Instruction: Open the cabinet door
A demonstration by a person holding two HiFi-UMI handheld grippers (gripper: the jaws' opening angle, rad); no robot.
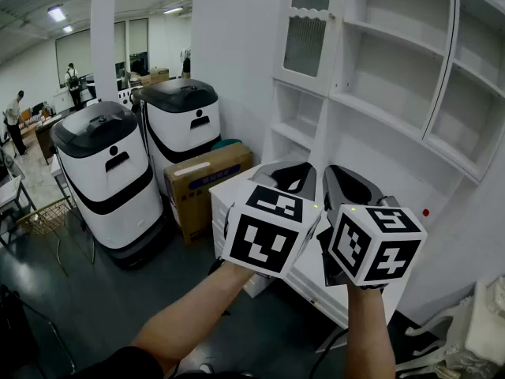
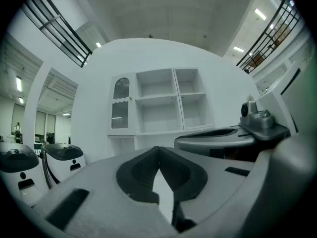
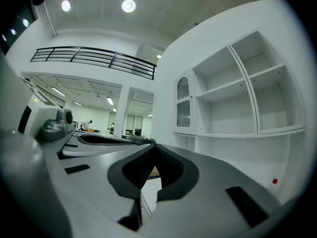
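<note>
left gripper (image 1: pixel 286 178) clenched, empty | right gripper (image 1: pixel 347 186) likewise | glass cabinet door (image 1: pixel 304 24) well above | i'd unclench, then reach for its edge

The tall white open-shelf cabinet (image 1: pixel 379 77) runs off the top and right edges of the head view, and its ribbed-glass cabinet door (image 1: pixel 309 22) is cropped at the top. Two black-and-white marker cubes (image 1: pixel 272 231) cover much of the low white worktop (image 1: pixel 226 197) and the rear of the left claw (image 1: pixel 293 176) and right claw (image 1: pixel 341 177). Distant people (image 1: pixel 13 117) are too small to make out. Print on the brown cardboard box (image 1: pixel 207 181) is unreadable, and a small red dot (image 1: pixel 425 212) is unidentifiable.
</note>
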